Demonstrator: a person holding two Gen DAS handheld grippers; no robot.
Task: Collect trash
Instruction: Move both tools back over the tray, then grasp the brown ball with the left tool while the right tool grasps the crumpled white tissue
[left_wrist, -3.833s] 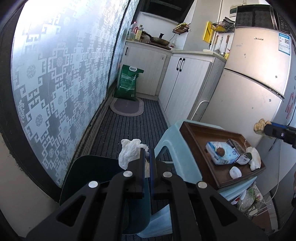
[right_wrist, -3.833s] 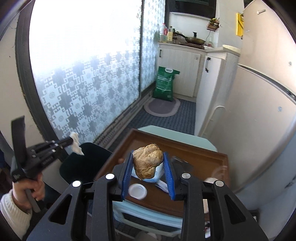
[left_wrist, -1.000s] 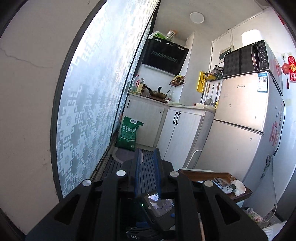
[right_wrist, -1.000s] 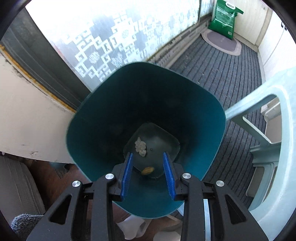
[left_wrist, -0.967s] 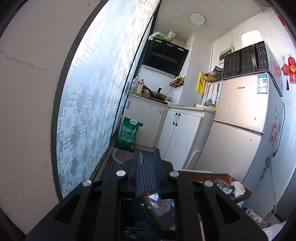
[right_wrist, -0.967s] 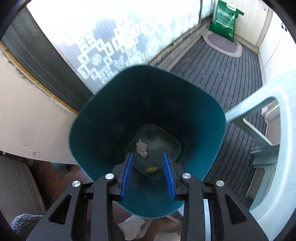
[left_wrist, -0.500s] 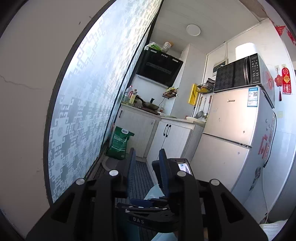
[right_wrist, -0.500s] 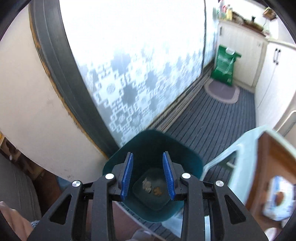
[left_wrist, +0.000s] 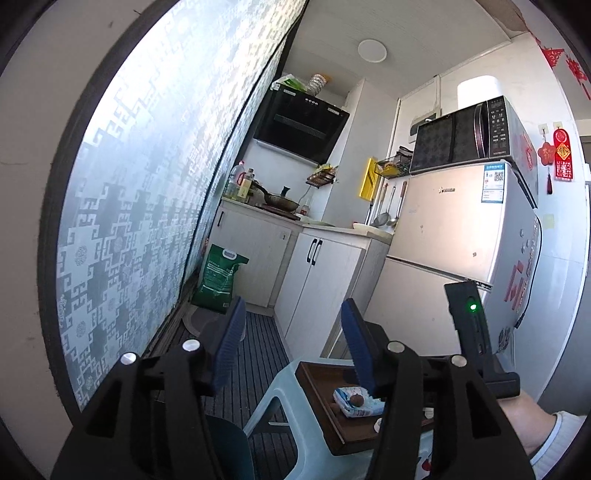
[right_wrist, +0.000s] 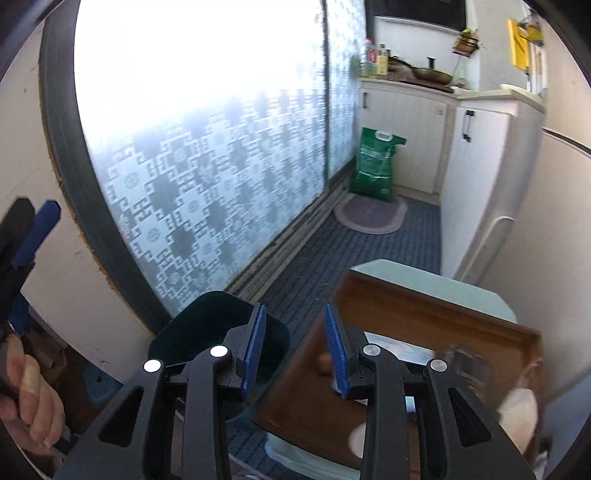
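Observation:
My left gripper (left_wrist: 293, 343) points level into the kitchen with its jaws opening and nothing between them. Below it a brown tray (left_wrist: 317, 391) on a pale green stool (left_wrist: 273, 398) carries a blue-white packet (left_wrist: 356, 402). A dark teal bin (left_wrist: 229, 443) shows at the bottom left. My right gripper (right_wrist: 295, 350) is open and empty, hanging over the gap between the teal bin (right_wrist: 207, 325) and the tray (right_wrist: 424, 317). A crumpled white tissue (right_wrist: 517, 410) and a white cap (right_wrist: 356, 439) lie on the tray, blurred.
A patterned glass door (right_wrist: 207, 155) runs along the left. A green sack (right_wrist: 376, 162) and an oval mat (right_wrist: 369, 214) sit at the far end by white cabinets (left_wrist: 321, 280). A fridge (left_wrist: 454, 266) stands right of the stool. A hand (right_wrist: 26, 398) holds the left gripper.
The left jaws have spread from nearly shut to well apart. The right gripper has risen out of the bin and tilted up, bringing the tray into view. Tissue and brown lump are no longer held.

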